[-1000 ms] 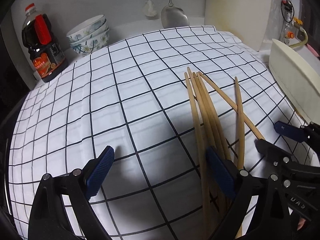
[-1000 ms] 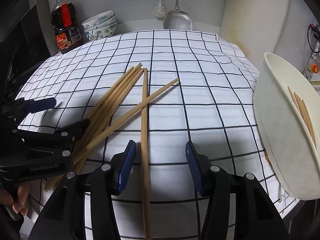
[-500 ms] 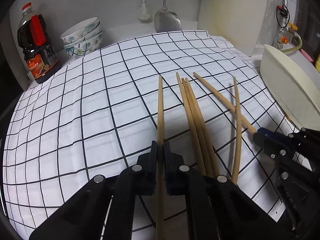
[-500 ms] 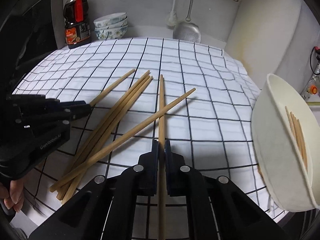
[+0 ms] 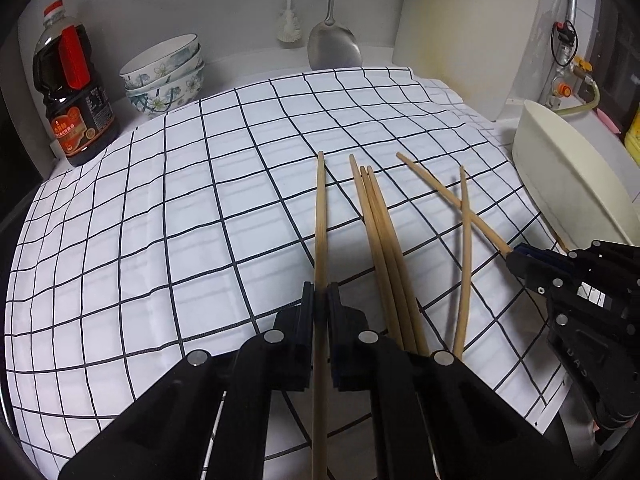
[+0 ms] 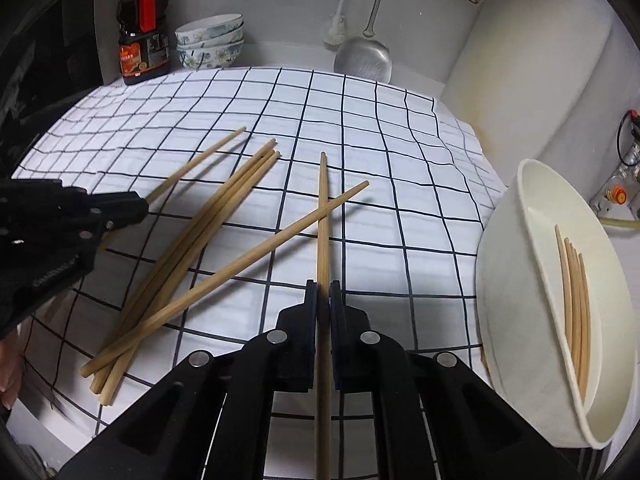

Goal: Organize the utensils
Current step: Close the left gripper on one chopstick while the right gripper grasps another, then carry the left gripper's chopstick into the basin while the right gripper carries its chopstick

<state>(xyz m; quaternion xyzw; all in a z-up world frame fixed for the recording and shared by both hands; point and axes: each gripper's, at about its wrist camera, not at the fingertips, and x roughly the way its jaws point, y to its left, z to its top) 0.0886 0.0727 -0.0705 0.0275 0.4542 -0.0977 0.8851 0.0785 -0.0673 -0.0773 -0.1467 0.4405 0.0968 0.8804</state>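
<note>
**Chopsticks gripped, one per gripper**

Jaws that were standing wide apart a second ago are now clamping wood on both sides. I'm holding one chopstick (image 5: 320, 216) in the left gripper (image 5: 320, 300), pulled out of the bundle and pointing away over the checked cloth (image 5: 160, 220). I'm holding a second chopstick (image 6: 322, 220) in the right gripper (image 6: 324, 296); it is still crossing over a loose chopstick (image 6: 248, 256) on the counter. Three bundled chopsticks (image 5: 380, 232) are lying just beside my left stick. The white tub (image 6: 516, 280) at the right is already holding several sorted chopsticks (image 6: 576, 300). I'm judging both picks done and the carry to the tub as next. I'm guessing the crossing stick may get dragged when I lift the right one.
</note>
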